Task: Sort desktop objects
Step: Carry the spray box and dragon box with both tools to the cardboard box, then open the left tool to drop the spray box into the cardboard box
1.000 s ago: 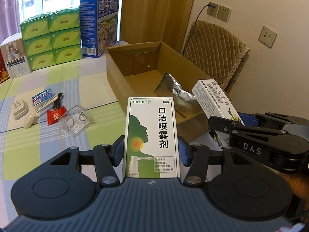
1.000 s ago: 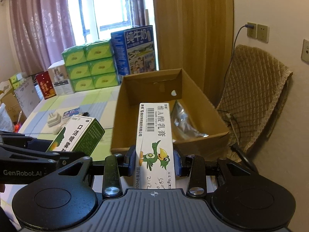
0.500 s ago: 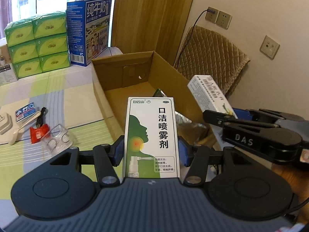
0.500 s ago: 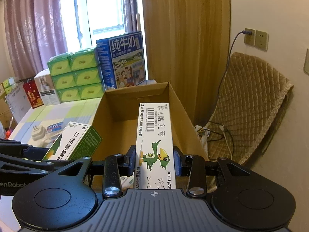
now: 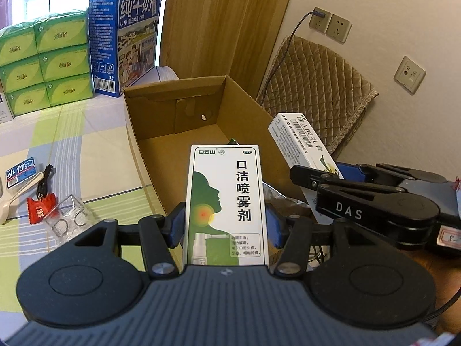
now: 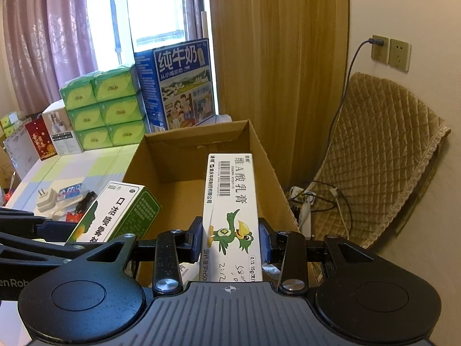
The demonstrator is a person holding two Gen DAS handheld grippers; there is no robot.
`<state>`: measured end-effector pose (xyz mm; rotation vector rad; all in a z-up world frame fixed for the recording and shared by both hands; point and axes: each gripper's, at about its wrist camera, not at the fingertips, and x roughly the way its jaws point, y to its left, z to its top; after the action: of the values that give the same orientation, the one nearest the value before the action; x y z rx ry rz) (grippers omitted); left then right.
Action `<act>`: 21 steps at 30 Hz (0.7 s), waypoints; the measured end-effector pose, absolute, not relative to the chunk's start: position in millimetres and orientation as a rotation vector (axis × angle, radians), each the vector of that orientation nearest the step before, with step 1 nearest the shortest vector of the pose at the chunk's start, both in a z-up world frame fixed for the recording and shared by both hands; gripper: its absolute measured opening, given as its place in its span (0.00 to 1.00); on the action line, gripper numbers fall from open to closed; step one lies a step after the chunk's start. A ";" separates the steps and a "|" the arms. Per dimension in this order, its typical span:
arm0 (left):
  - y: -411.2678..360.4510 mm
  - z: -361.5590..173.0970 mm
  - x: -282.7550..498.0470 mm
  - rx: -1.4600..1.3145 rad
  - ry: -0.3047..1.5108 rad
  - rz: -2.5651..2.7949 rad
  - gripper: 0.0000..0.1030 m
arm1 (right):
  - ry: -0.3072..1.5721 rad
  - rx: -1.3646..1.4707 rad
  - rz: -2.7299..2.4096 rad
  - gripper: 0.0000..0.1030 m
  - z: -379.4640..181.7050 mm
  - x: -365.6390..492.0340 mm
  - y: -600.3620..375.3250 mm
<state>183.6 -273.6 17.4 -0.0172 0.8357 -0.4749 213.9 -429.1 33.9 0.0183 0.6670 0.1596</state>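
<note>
Two cartons are held at once above the near end of the open cardboard box [image 5: 201,132]. The left tongs [image 5: 224,225] are clamped on the green-and-white spray carton [image 5: 226,201], which stands upright between the blue pads. The right tongs [image 6: 230,243] are clamped on the long white ointment carton [image 6: 230,207], also upright. In the left wrist view the ointment carton is seen tilted over the right-hand wall of the box, with the spray carton beside it.

Inside the box a crinkled silvery packet [image 5: 273,193] is partly seen behind the spray carton, so some sorting is judged already done. Neither carton has been let go yet, and both are judged to be meant for the box.

More is left on the bench [image 5: 95,150], which is covered by a cloth checked in green, lilac and cream. There lie a clear plastic piece [image 5: 67,219], a red sachet [image 5: 40,209], a pale spoon [image 5: 17,196], a small blue-and-white packet [image 5: 21,171], a dark cord [image 5: 46,178] and a white plug adapter [image 6: 47,200].

At the far end of the bench green tissue packs [image 5: 43,60] and a blue milk case [image 5: 125,40] are stacked before a window with mauve curtains [image 6: 52,37]. To the right, a wooden panel [image 6: 273,57], wall sockets [image 5: 330,24] and a quilted brown chair cover [image 5: 317,95] are seen.
</note>
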 end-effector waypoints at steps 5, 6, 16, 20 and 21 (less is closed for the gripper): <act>-275.6 13.6 188.4 -0.021 0.842 -0.474 0.49 | 0.668 0.023 0.161 0.35 32.6 218.4 -430.1; -275.4 13.7 188.4 -0.022 0.843 -0.475 0.49 | 0.669 0.025 0.161 0.35 32.1 219.6 -430.1; -278.1 8.0 201.3 -0.035 0.841 -0.470 0.49 | 0.675 0.024 0.150 0.35 29.7 229.7 -432.8; -276.9 2.3 207.3 -0.054 0.817 -0.467 0.49 | 0.678 0.033 0.156 0.35 27.4 231.9 -434.3; -275.8 1.9 207.3 -0.052 0.814 -0.461 0.49 | 0.678 0.034 0.155 0.35 26.9 232.2 -434.4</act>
<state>207.3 -275.8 1.9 -0.0516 0.8143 -0.4612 232.2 -434.4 26.9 0.0343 0.6782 0.1552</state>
